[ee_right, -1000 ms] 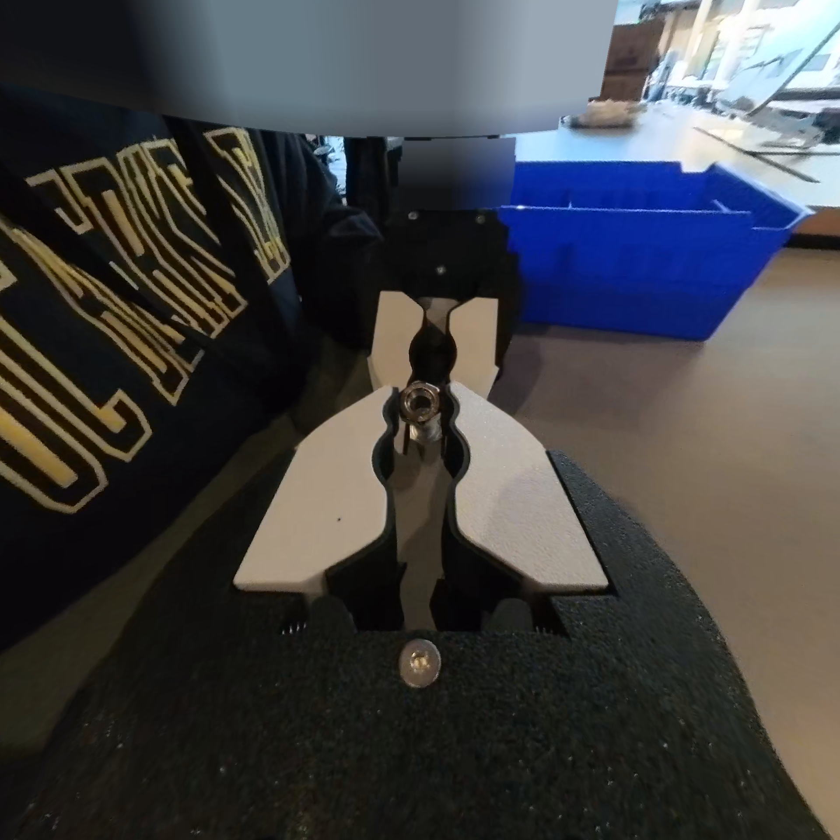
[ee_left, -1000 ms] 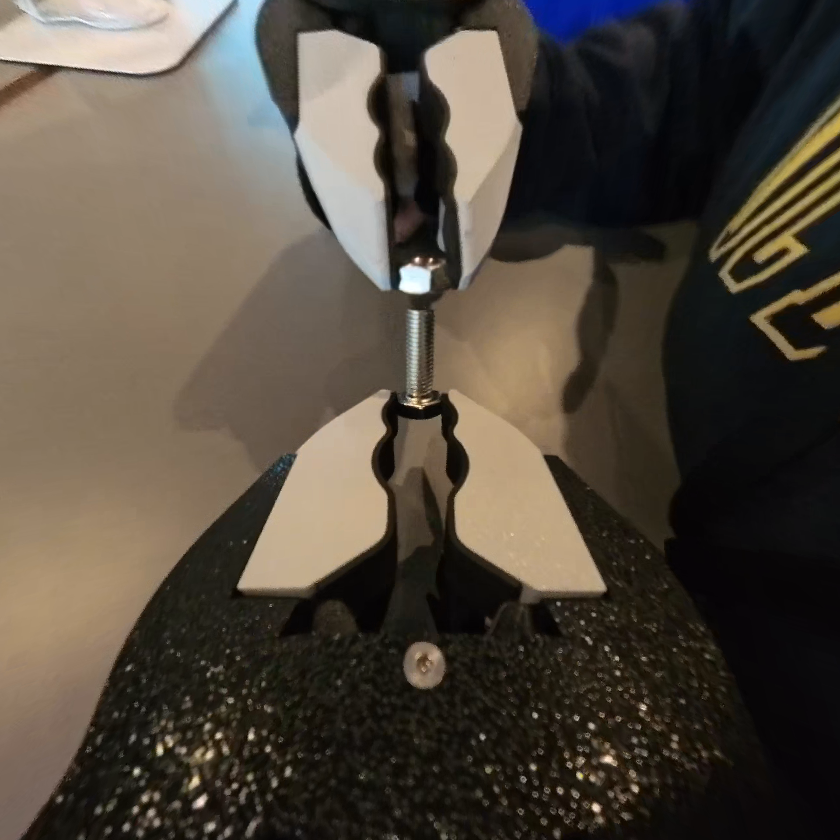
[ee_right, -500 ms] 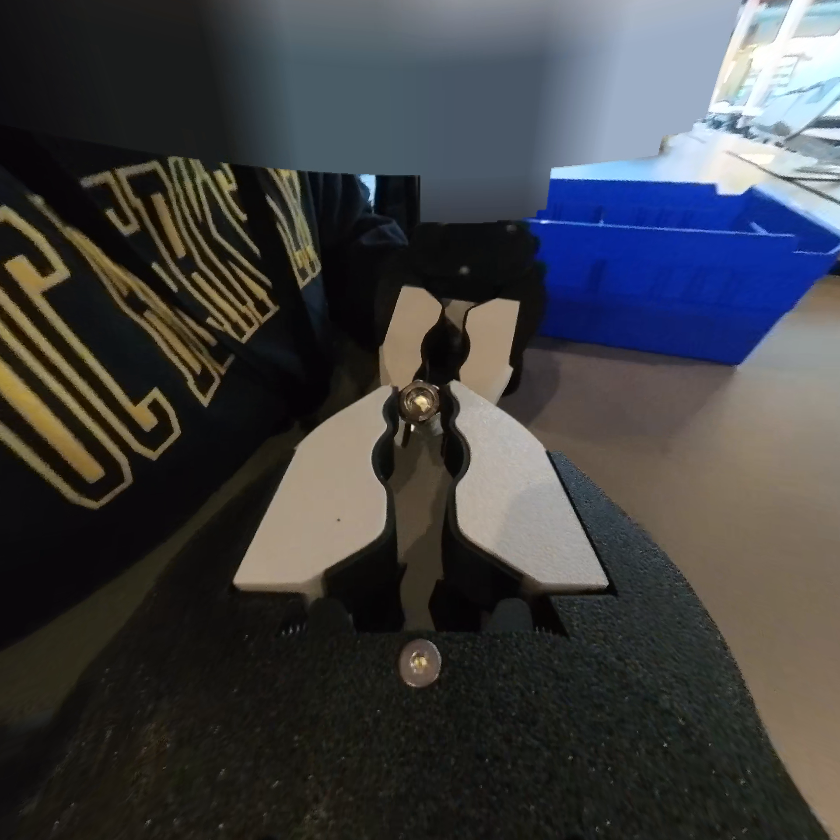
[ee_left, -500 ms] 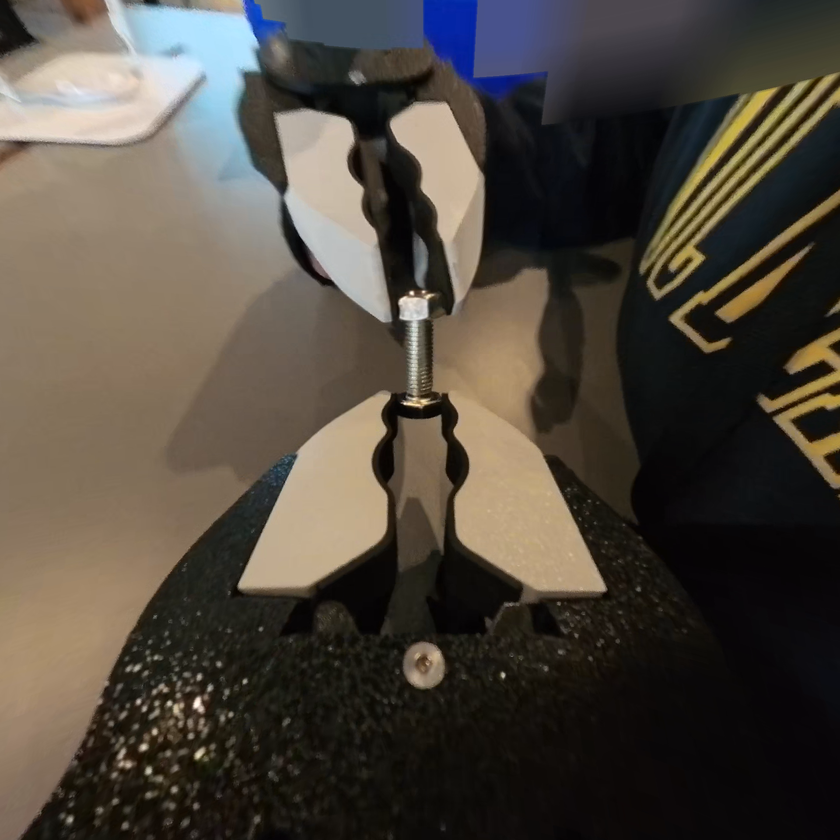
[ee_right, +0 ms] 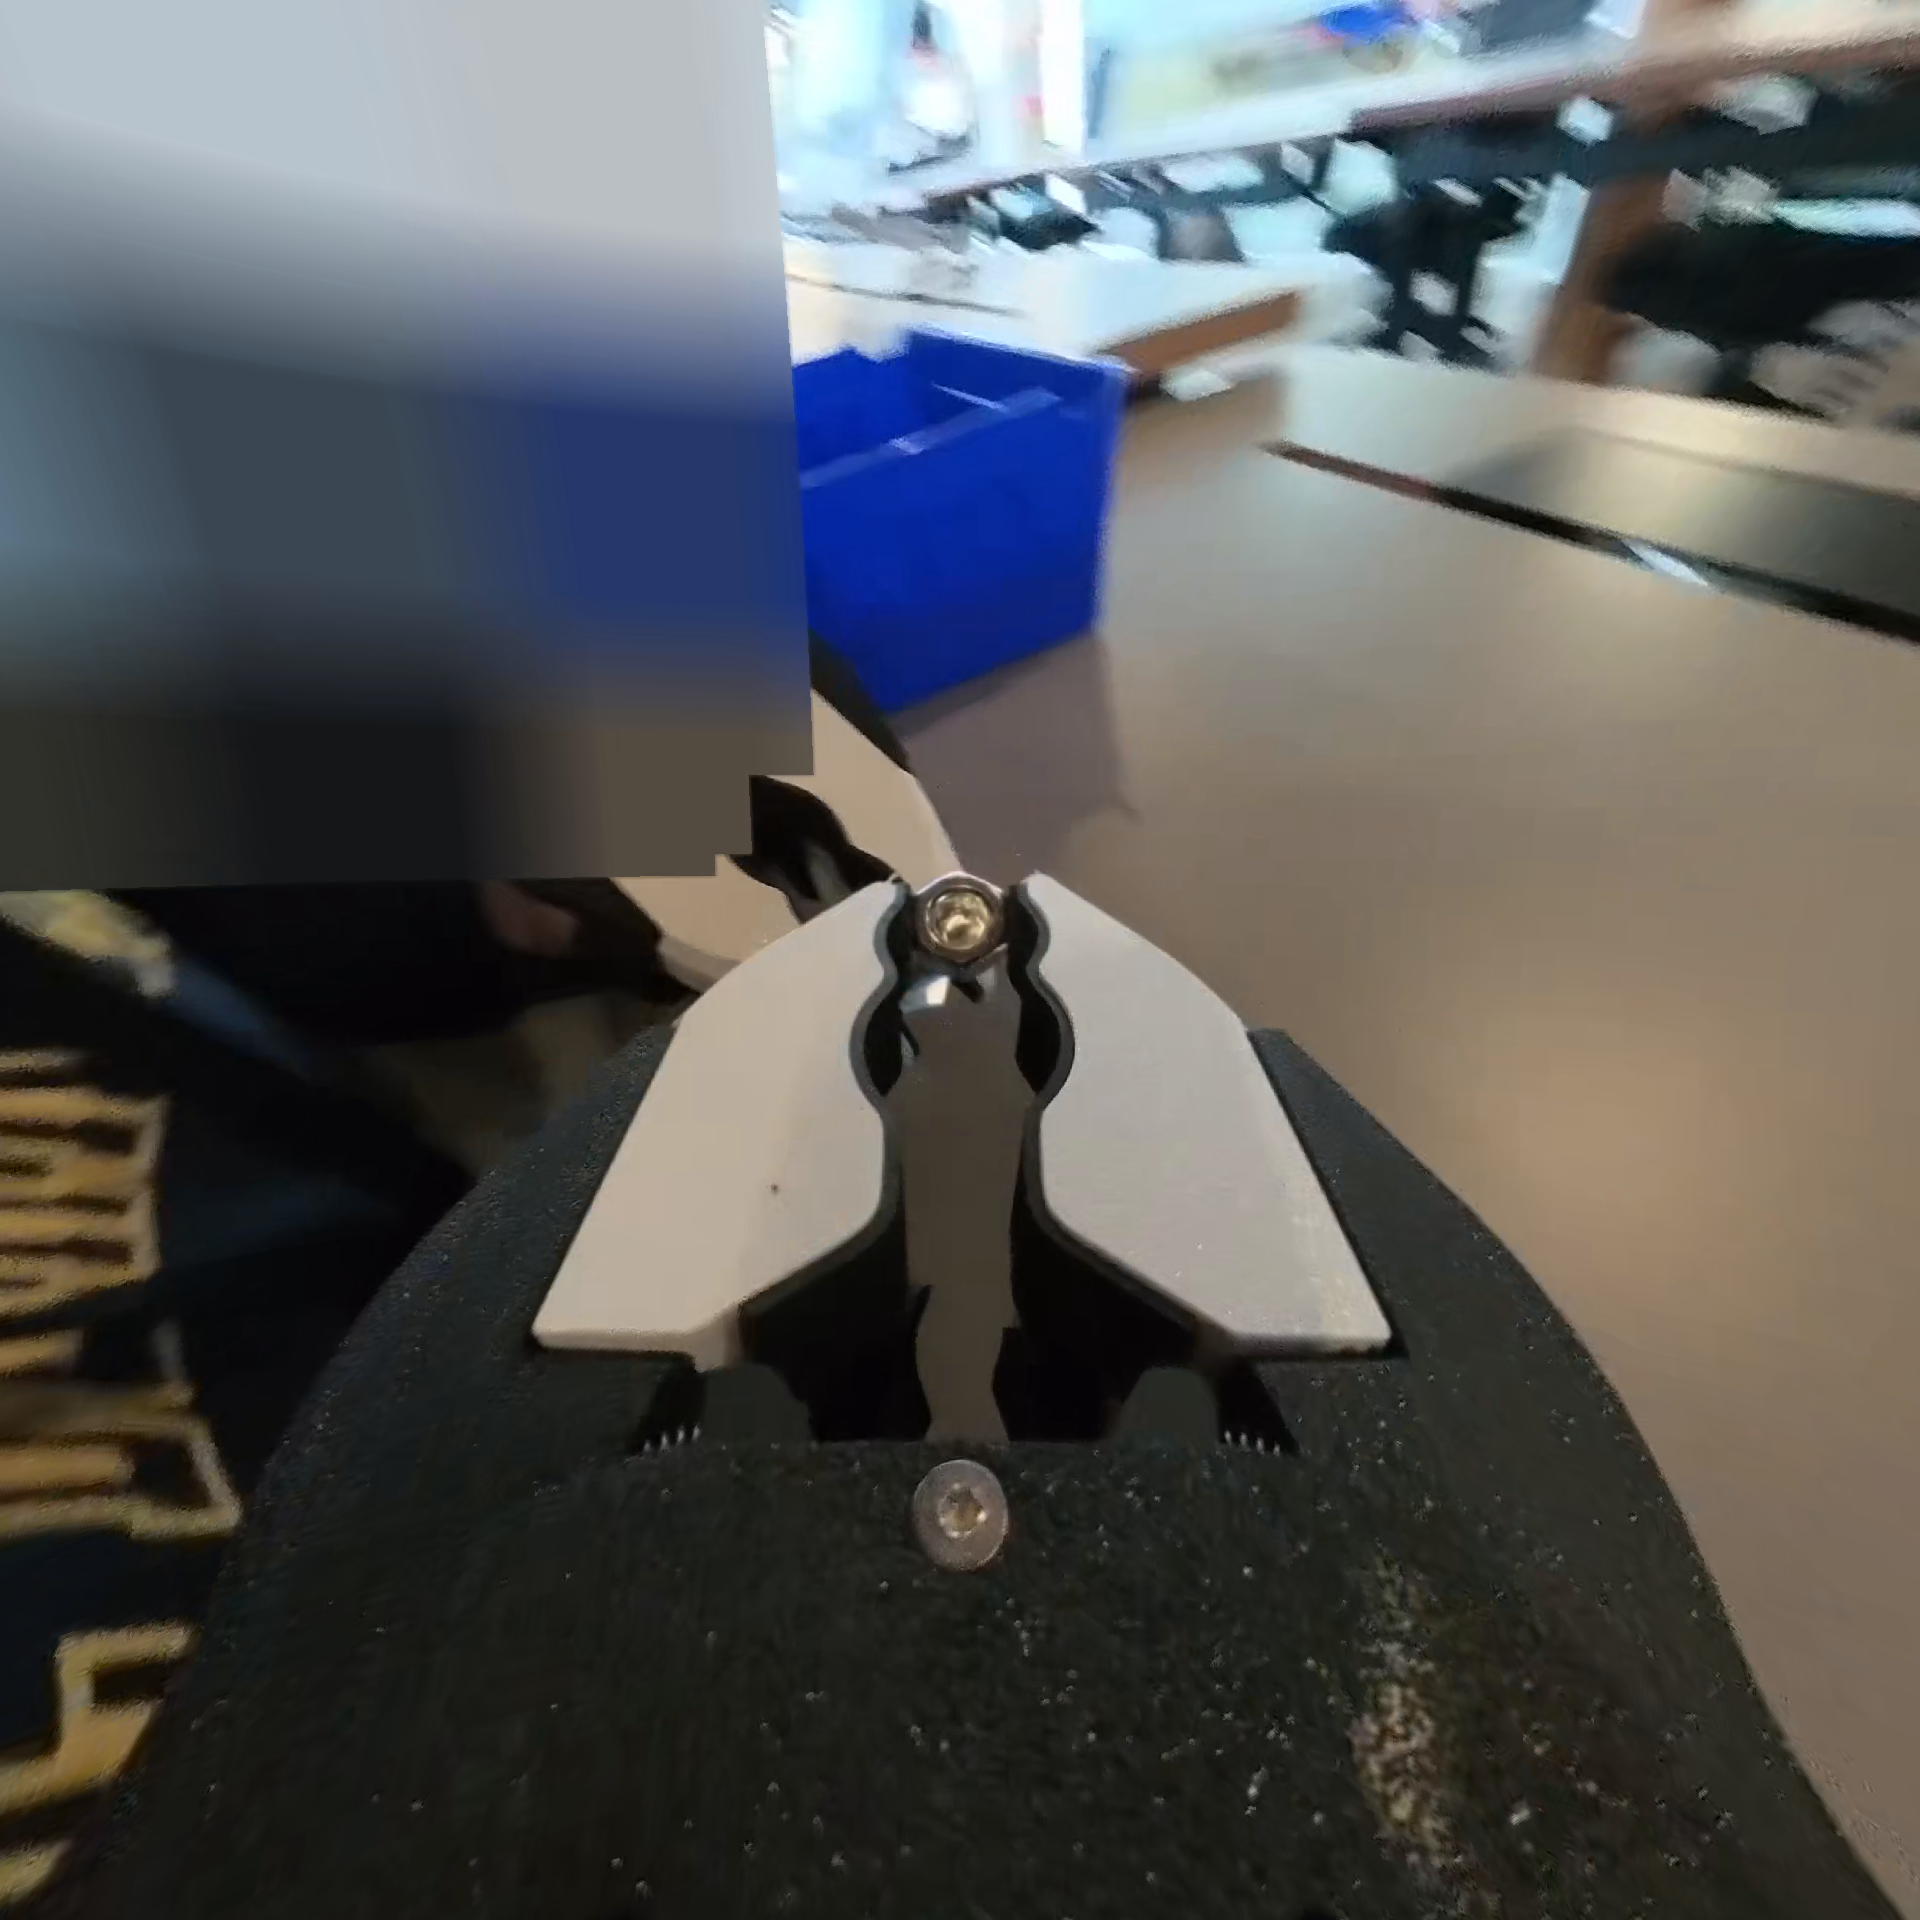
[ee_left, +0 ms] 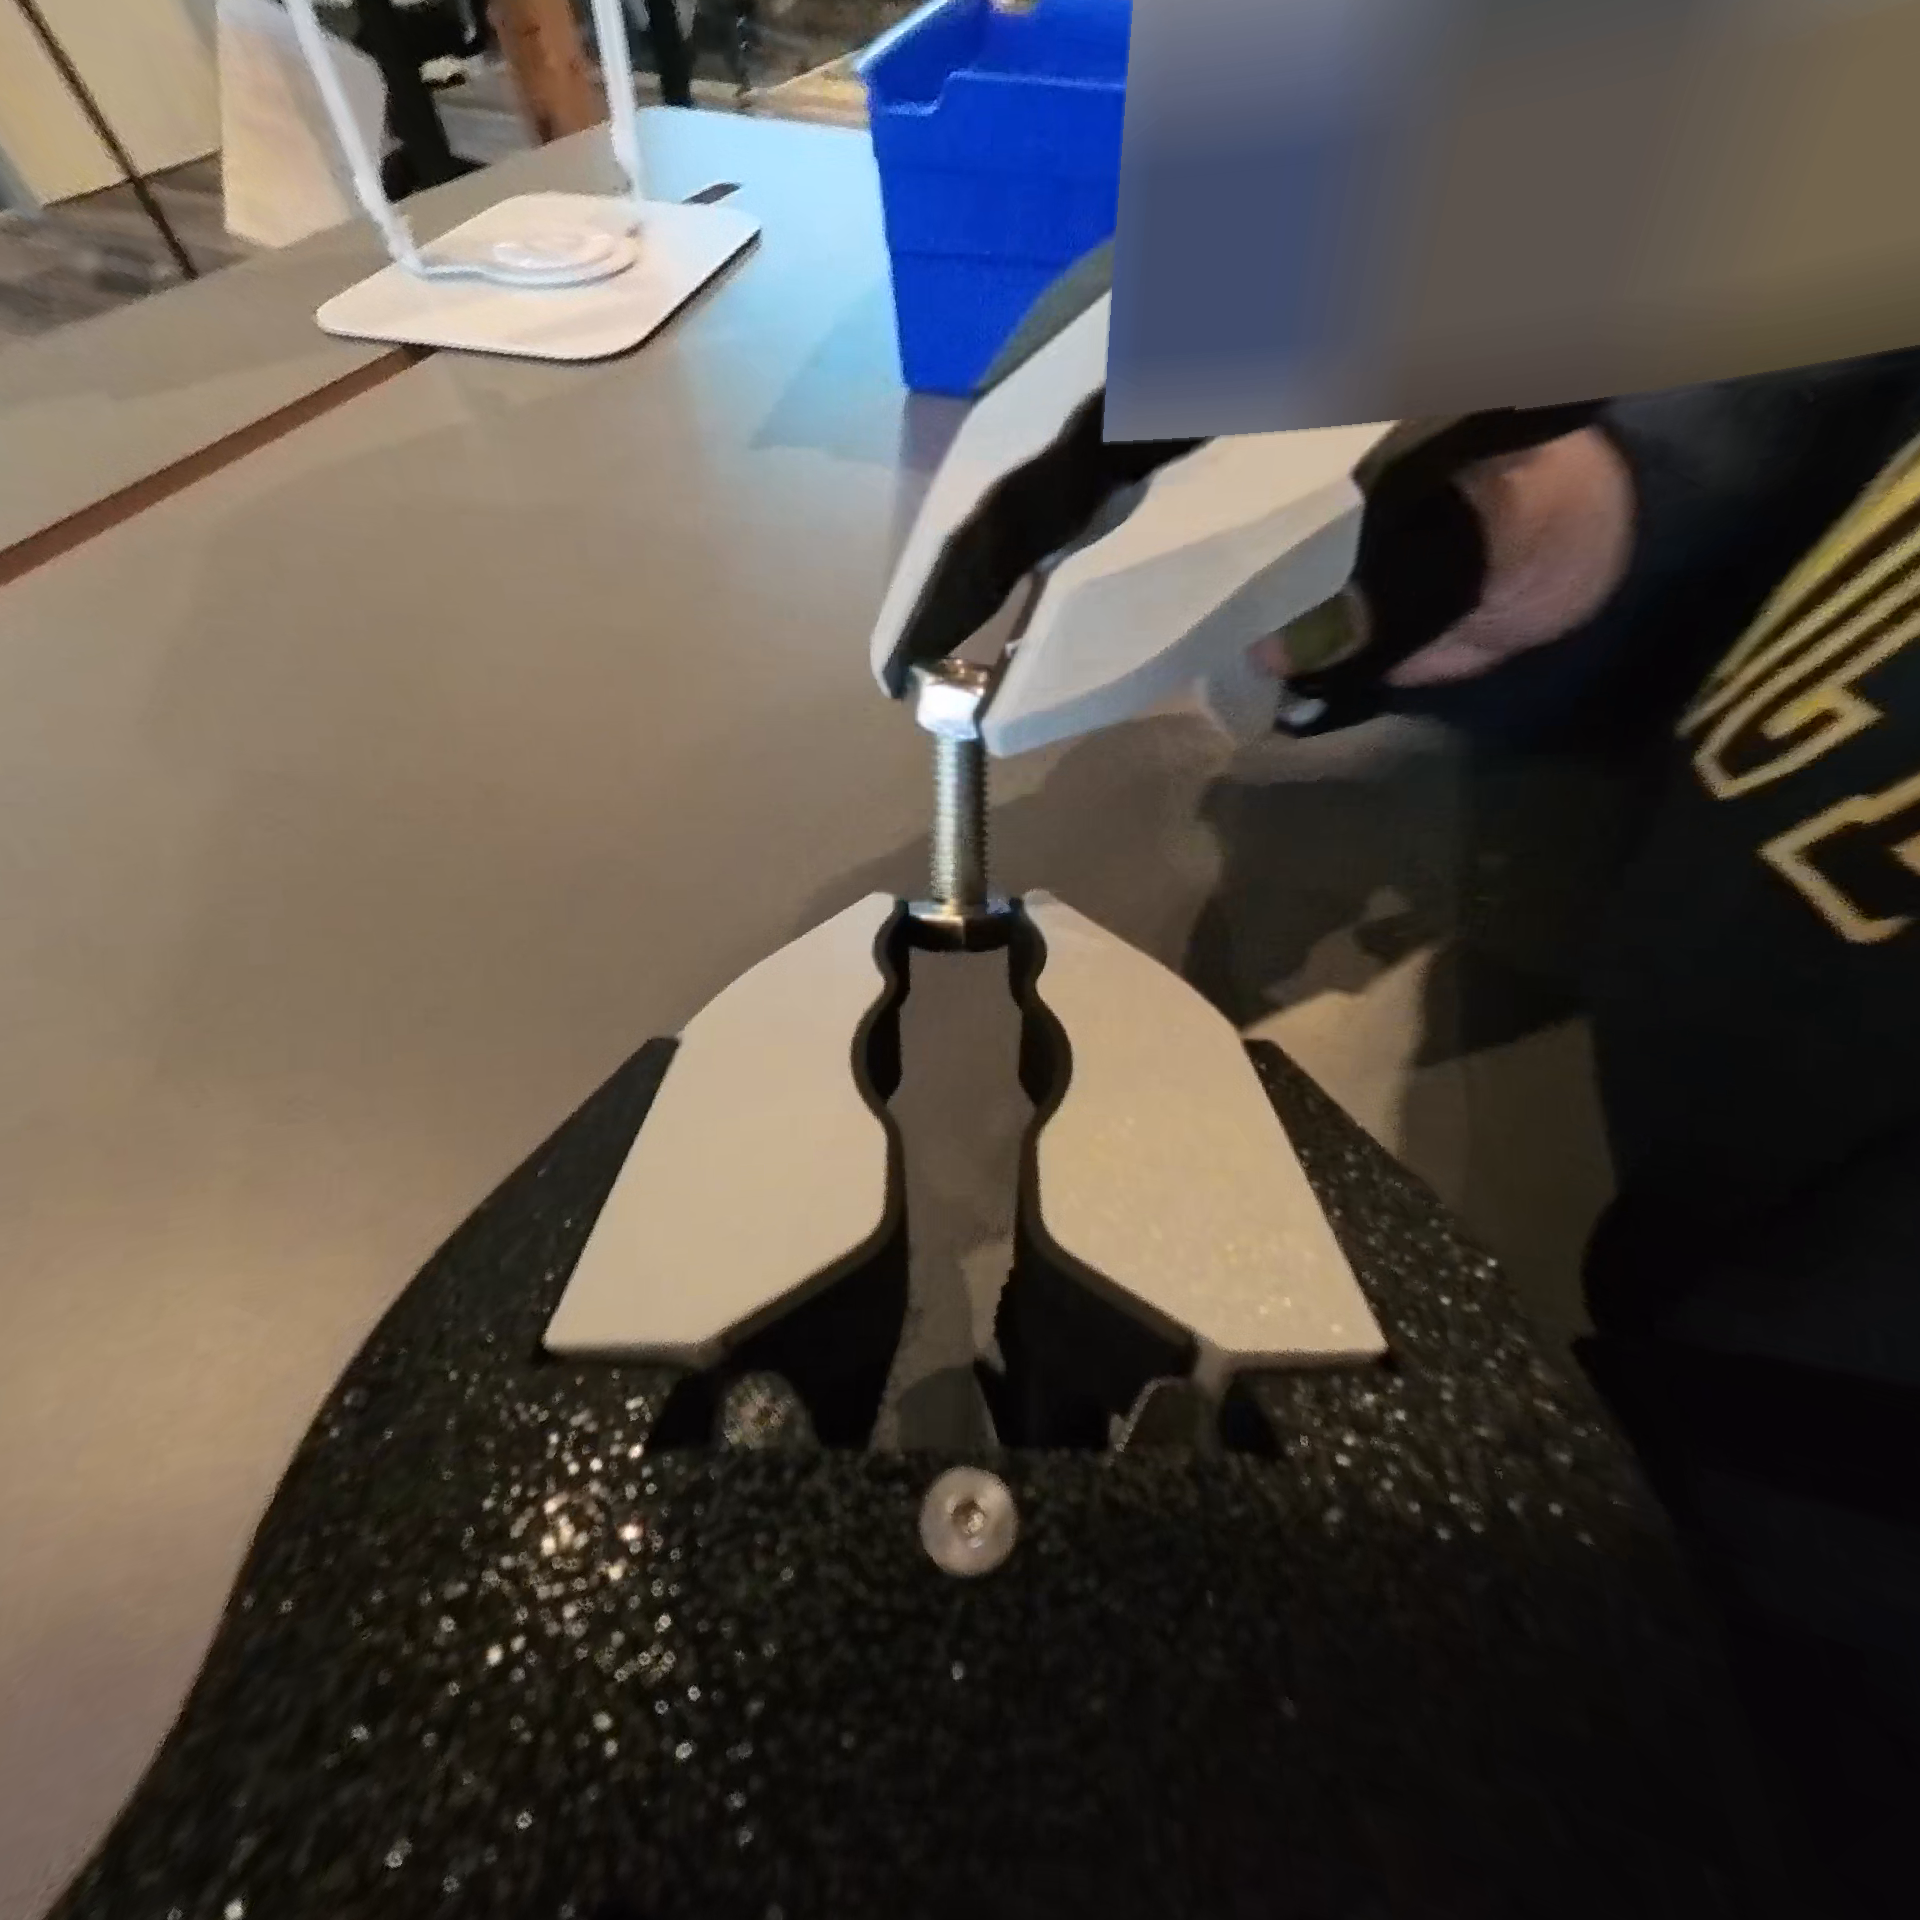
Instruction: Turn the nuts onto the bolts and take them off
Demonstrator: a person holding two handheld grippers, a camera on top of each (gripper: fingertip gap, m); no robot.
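Bolt (ee_left: 957,798) at frame centre, L view, long axis running straight from L gripper (ee_left: 961,920) up to R gripper (ee_left: 951,691). Nut (ee_left: 963,923) pinched in nearly closed L tips at shank's near end; hex head clamped by R tips, entering from upper right. Both equally near; prob. twist about that axis next.

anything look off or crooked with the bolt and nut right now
Nothing stands out. The bolt runs straight between the two grippers: the left gripper pinches the nut, the right gripper pinches the bolt's head. Nothing dropped on the table.
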